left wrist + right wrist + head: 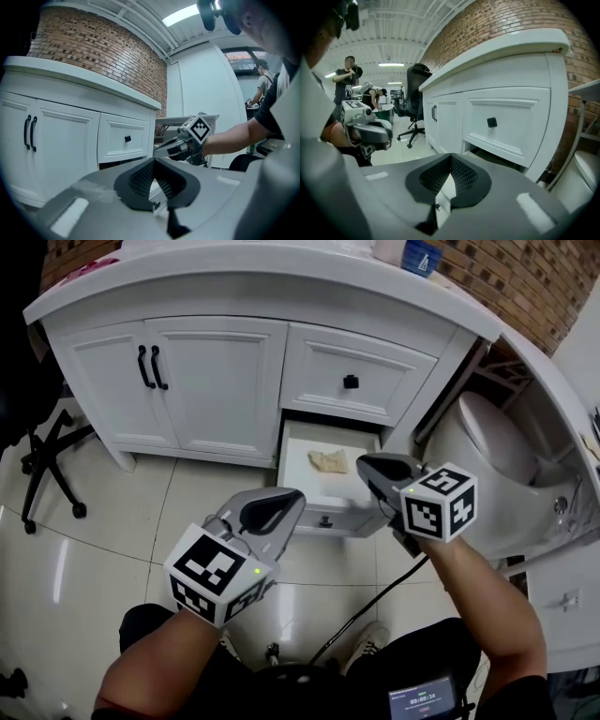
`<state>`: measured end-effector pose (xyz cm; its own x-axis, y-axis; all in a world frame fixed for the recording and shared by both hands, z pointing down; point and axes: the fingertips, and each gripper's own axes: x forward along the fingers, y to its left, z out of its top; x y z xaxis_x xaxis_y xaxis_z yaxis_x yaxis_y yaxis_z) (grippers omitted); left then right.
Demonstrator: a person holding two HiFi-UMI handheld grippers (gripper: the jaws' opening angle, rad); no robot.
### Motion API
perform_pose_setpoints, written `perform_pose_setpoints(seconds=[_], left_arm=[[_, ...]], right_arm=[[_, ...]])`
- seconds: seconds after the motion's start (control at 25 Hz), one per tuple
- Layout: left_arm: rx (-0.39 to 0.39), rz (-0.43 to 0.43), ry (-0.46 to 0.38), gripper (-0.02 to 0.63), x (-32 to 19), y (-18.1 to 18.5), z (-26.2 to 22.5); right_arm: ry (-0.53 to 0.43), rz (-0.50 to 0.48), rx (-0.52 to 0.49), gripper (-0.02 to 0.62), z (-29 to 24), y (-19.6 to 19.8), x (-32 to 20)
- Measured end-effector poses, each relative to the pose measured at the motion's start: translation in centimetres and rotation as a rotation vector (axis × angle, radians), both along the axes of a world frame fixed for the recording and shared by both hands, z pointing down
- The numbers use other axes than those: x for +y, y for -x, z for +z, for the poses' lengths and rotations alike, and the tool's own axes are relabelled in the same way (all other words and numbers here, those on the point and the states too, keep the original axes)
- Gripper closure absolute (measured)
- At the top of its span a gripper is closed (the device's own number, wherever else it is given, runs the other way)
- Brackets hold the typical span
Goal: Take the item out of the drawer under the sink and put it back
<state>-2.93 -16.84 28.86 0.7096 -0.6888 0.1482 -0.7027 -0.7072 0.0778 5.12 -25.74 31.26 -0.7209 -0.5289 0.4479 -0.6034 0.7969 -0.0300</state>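
The low drawer (334, 517) under the white vanity stands pulled out. A crumpled beige item (328, 461) lies inside it, toward the back. My left gripper (274, 510) hovers just in front of the drawer's left corner, shut and holding nothing. My right gripper (373, 465) hangs over the drawer's right edge, also shut and holding nothing. Neither one touches the item. In the left gripper view my own jaws (153, 161) meet at the tips, and the right gripper (158, 149) shows beyond them. The right gripper view shows its jaws (451, 157) closed, with the left gripper (388, 134) at the left.
Above the open drawer is a closed drawer with a black knob (351, 382). Two cabinet doors with black handles (148, 367) are to the left. A white toilet (487, 456) stands close on the right. An office chair base (47, 465) is at the far left on the tiled floor.
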Motion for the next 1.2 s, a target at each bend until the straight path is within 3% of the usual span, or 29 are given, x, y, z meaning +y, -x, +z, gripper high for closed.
perform_pose_setpoints(seconds=[0.2,0.64,1.2], left_arm=[[0.006,0.009,-0.012,0.601,0.4,-0.3,-0.3],[-0.011,-0.009,-0.013,0.601,0.1,-0.3,0.0],[-0.024,-0.002,-0.037,0.601,1.5,-1.2,-1.1]], right_arm=[[-0.028,0.038,-0.101,0.588,-2.7,-1.3,4.8],[-0.073,0.135,-0.134,0.588,-2.0,-4.0,7.4],[-0.107,0.102,-0.1,0.588,-2.5,-4.3,10.6]])
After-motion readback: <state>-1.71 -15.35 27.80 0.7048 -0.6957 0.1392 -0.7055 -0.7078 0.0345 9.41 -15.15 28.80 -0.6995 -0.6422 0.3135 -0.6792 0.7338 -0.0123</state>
